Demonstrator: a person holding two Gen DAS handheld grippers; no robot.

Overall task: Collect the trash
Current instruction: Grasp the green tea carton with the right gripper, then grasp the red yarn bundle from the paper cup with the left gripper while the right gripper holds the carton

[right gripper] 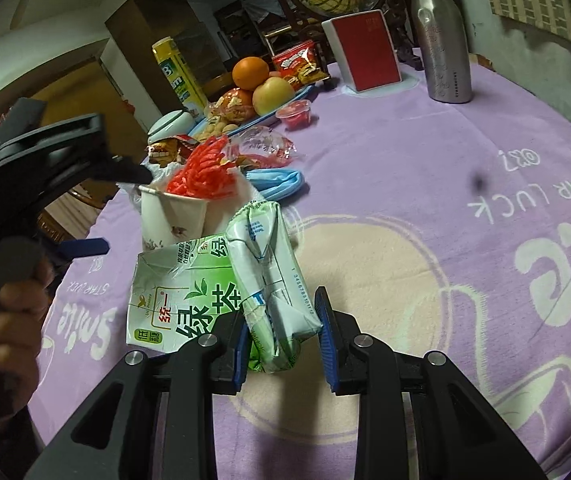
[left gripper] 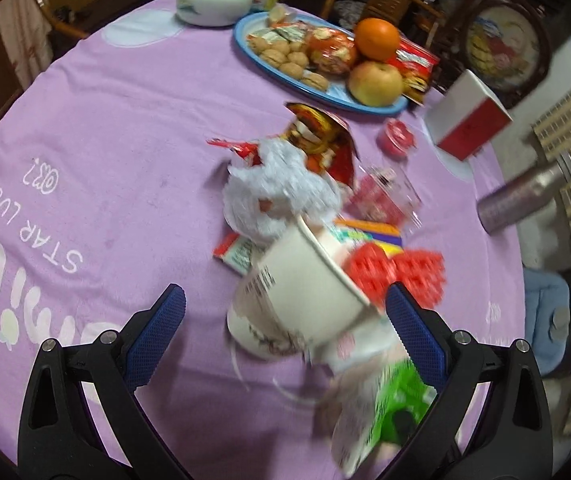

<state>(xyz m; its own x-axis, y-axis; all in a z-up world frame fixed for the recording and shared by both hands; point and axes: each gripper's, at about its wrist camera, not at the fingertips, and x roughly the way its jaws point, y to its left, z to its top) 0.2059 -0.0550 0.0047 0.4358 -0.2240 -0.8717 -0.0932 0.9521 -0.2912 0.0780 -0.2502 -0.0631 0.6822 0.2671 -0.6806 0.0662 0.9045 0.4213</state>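
Note:
In the right wrist view my right gripper [right gripper: 284, 338] is shut on a crushed green-and-white drink carton [right gripper: 269, 280], which pokes forward out of the pads. A flattened green tea carton [right gripper: 177, 296] lies to its left on the purple cloth. Behind them stands a white paper cup [right gripper: 173, 216] stuffed with red mesh [right gripper: 201, 172], and a blue face mask [right gripper: 277, 180] lies beside it. My left gripper [left gripper: 289, 316] is open wide, with the blurred, tilted paper cup [left gripper: 297, 292] between its fingers but untouched. White tissue [left gripper: 277, 188] and a red snack wrapper [left gripper: 317, 136] lie beyond.
A blue plate [left gripper: 245, 26] of fruit, walnuts and snacks sits at the far side with a white lidded bowl [left gripper: 215, 0]. A red-and-white box [left gripper: 467, 120], a steel bottle [right gripper: 443, 36] and a red jelly cup [right gripper: 295, 114] stand near the table edge. A hand [right gripper: 5, 320] holds the left gripper.

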